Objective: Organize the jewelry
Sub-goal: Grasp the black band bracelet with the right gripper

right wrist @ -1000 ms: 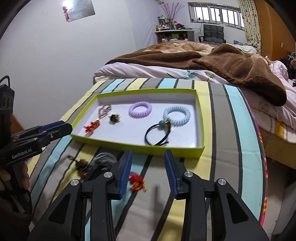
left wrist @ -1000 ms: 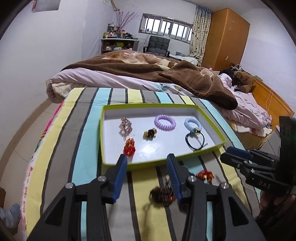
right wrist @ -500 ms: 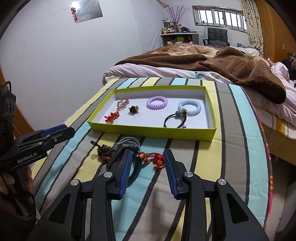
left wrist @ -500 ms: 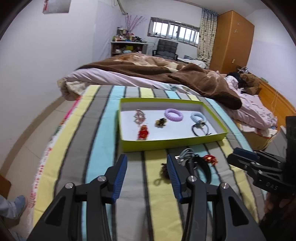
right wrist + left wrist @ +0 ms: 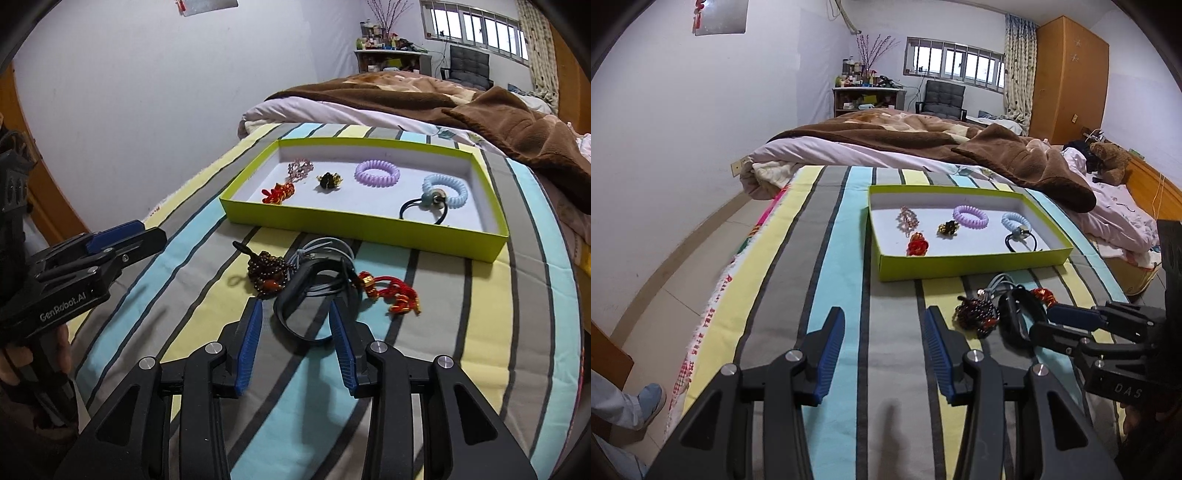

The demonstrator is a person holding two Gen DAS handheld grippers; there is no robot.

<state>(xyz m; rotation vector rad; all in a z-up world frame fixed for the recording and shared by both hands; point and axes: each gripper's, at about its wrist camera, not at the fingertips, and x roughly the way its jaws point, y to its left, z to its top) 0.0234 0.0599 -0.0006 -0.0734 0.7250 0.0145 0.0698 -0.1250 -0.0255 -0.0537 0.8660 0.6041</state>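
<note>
A green tray (image 5: 960,263) (image 5: 354,229) on the striped cloth holds a pink clip (image 5: 300,168), a red knot (image 5: 277,192), a dark brooch (image 5: 329,180), a purple coil (image 5: 377,173), a blue coil (image 5: 445,191) and a black hair tie (image 5: 424,211). In front of it lies a pile: dark bead bracelet (image 5: 266,274), grey cords (image 5: 325,251), black band (image 5: 314,306), red tassel charm (image 5: 391,291). My right gripper (image 5: 295,325) is open over the black band. My left gripper (image 5: 884,332) is open and empty, left of the pile (image 5: 997,310).
The striped cloth (image 5: 834,266) covers a table with its left edge over the floor. A bed with a brown blanket (image 5: 960,147) lies behind the tray. A person's shoe (image 5: 646,406) is at the lower left.
Both grippers have pulled back from the tray toward me. The loose pile in front of the tray has come into full view. Both stay open.
</note>
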